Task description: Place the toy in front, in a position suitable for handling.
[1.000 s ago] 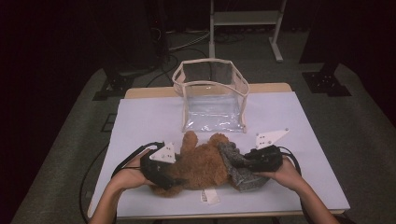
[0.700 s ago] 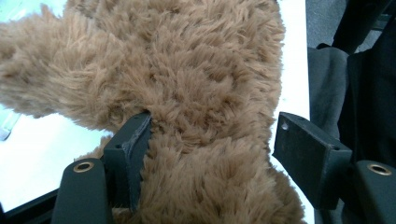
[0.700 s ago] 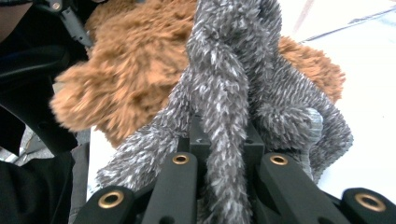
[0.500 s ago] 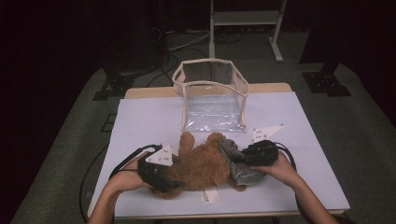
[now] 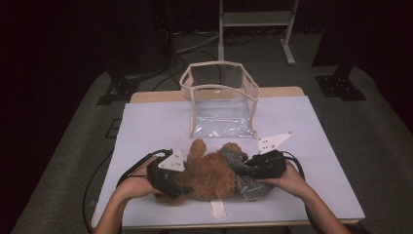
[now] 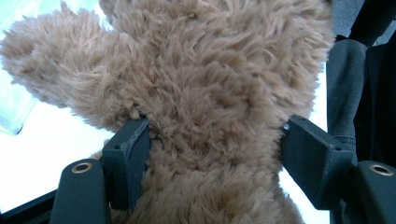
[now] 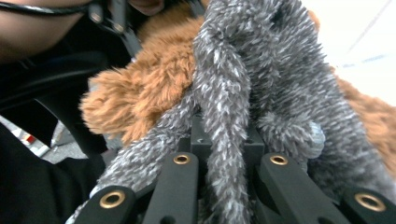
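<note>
A brown plush teddy (image 5: 209, 175) lies on its side near the table's front edge, with a grey fuzzy garment (image 5: 249, 187) over its right-hand end. My left gripper (image 5: 179, 187) comes in from the left and is shut on the teddy's furry body (image 6: 210, 93); both pads (image 6: 135, 147) press into the fur. From the right, my right gripper (image 5: 246, 170) is shut on a fold of the grey garment (image 7: 261, 70), which runs up between its jaws (image 7: 226, 140). Brown fur (image 7: 154, 88) shows behind the grey cloth.
A clear plastic bag with a cream rim (image 5: 221, 105) stands open at the table's middle back. The table carries a white sheet (image 5: 311, 131). A white tag (image 5: 218, 209) sticks out under the teddy toward the front edge. Dark floor and a stand lie beyond.
The right gripper has shifted slightly to the left with the grey cloth. The left hand and the teddy have stayed about where they were.
</note>
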Demonstrator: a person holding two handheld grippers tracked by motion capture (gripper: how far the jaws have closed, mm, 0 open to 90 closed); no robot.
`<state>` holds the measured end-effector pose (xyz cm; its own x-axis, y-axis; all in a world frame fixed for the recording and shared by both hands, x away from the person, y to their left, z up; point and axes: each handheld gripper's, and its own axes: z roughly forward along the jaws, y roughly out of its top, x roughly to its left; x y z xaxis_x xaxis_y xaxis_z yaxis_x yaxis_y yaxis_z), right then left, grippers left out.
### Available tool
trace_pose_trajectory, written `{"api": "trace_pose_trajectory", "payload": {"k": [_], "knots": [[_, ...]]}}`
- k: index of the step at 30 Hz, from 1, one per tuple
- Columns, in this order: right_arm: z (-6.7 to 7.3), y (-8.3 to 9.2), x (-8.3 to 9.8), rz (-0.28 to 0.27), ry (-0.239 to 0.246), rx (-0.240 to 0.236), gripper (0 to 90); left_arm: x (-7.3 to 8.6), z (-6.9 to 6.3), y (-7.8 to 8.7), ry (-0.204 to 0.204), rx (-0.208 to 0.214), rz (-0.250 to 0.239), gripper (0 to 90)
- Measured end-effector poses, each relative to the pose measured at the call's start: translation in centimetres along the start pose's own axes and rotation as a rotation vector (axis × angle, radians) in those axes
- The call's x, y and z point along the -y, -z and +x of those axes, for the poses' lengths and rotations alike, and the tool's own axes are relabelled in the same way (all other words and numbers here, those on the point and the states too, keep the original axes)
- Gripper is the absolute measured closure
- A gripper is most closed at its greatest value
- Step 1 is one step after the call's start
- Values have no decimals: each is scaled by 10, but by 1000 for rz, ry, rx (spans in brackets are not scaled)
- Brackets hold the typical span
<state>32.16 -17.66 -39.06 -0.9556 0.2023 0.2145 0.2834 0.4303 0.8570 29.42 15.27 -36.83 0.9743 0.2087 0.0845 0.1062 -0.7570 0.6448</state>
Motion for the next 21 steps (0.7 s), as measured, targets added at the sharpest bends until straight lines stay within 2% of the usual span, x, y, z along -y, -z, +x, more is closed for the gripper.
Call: {"api": "trace_pose_trajectory", "payload": {"k": [3, 6, 8, 13, 14, 15, 18, 19, 20, 21], "knots": [[-6, 0, 13, 27, -25, 21, 808, -1, 1, 1, -6, 3, -6, 283], [-11, -2, 28, 75, -52, 43, 807, -1, 1, 5, 1, 10, -32, 283], [-14, 0, 33, 57, -81, 37, 807, -1, 0, 8, -1, 3, -31, 283], [-11, 0, 20, 67, -37, 60, 806, 2, -1, 8, 0, -2, -24, 278], [-9, 1, 12, 51, -15, 67, 807, 4, -1, 11, 0, -4, -36, 277], [-9, 1, 10, 46, -13, 65, 806, 5, -1, 14, 2, -7, -46, 278], [-11, -2, 14, 66, -13, 66, 806, 9, -3, 27, 5, -23, -94, 278], [-11, -3, 17, 82, -16, 70, 806, 9, -3, 27, 5, -23, -94, 278], [-11, -3, 21, 95, -20, 70, 806, 13, -4, 37, 3, -52, -108, 278], [-12, -3, 24, 92, -24, 64, 806, 15, -4, 41, 7, -61, -117, 277]]}}
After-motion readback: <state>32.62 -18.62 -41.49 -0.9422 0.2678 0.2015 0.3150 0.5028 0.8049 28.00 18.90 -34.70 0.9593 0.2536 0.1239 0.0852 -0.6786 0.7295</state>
